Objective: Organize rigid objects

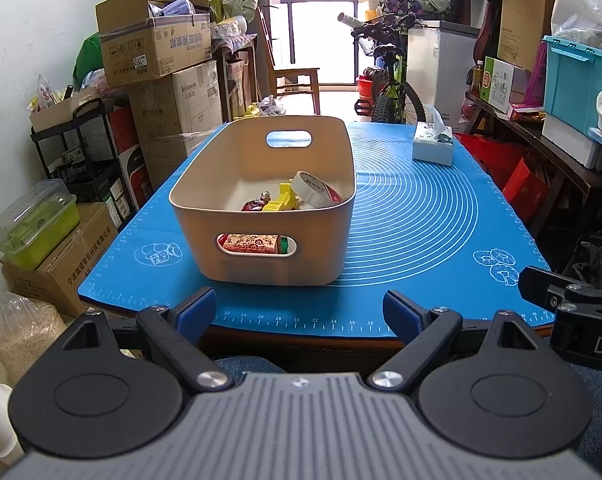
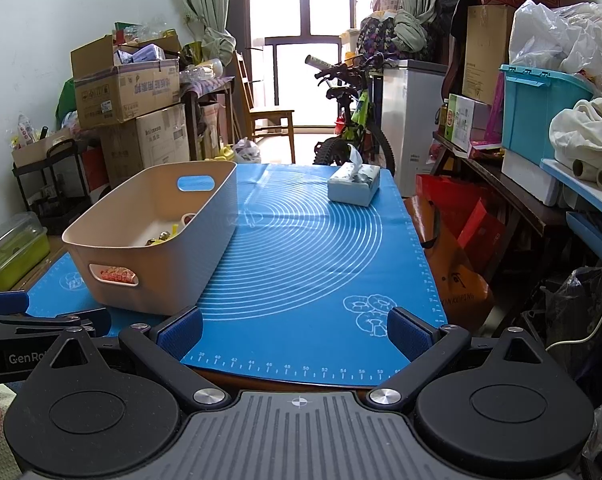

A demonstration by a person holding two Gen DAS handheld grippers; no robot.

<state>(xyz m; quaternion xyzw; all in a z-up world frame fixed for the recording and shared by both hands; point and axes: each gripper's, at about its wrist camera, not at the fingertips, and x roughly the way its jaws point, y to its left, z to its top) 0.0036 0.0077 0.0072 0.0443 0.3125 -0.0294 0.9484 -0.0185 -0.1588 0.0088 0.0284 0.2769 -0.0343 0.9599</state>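
From the left wrist view, the left tongs (image 1: 299,312) hang spread wide and empty at the near edge of the tabletop, facing a beige bin (image 1: 261,200) on the blue mat (image 1: 413,216); inside lie a tape roll (image 1: 315,189), a yellow toy (image 1: 281,200) and a red patterned box (image 1: 253,243). From the right wrist view, the right tongs (image 2: 295,330) are likewise spread and empty, with the bin (image 2: 157,236) ahead to the left and a tissue box (image 2: 353,184) at the mat's (image 2: 301,248) far end.

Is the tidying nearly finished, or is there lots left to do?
It looks nearly finished. The tape roll, a yellow toy and a red box already lie in the bin. Left gripper and right gripper are open and empty. Only a tissue box remains on the mat.
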